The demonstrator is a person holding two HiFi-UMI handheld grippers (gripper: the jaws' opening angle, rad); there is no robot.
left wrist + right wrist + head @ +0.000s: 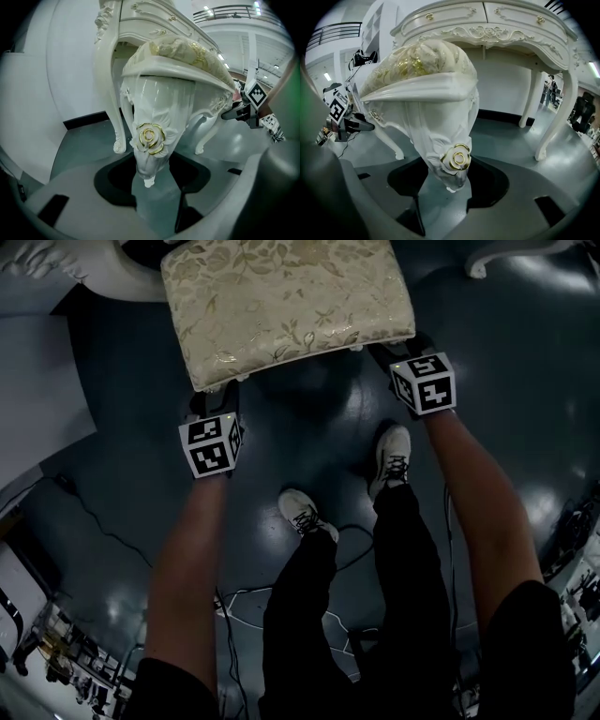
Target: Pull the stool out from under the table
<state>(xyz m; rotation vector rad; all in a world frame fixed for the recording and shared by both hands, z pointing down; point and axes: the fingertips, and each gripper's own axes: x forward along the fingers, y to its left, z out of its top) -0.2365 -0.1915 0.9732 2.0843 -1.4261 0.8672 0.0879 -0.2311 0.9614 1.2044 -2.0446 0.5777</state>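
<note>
The stool (286, 301) has a cream cushion with a gold leaf pattern and carved white legs. It stands on the dark floor in front of the white dressing table (497, 28), mostly out from under it. My left gripper (214, 401) is at the stool's near left corner and my right gripper (396, 352) at its near right corner. In the left gripper view a white leg with a gold rose (150, 138) fills the gap of the left gripper (151, 187). The right gripper (452, 190) holds the other front leg (457, 161) in the same way.
The table's curved legs (111, 93) (555, 117) stand behind the stool. The person's two shoes (305, 514) (392, 457) are just behind the grippers. Cables (94, 517) trail over the floor. A white panel (37, 399) lies at the left and clutter (75, 667) at the lower left.
</note>
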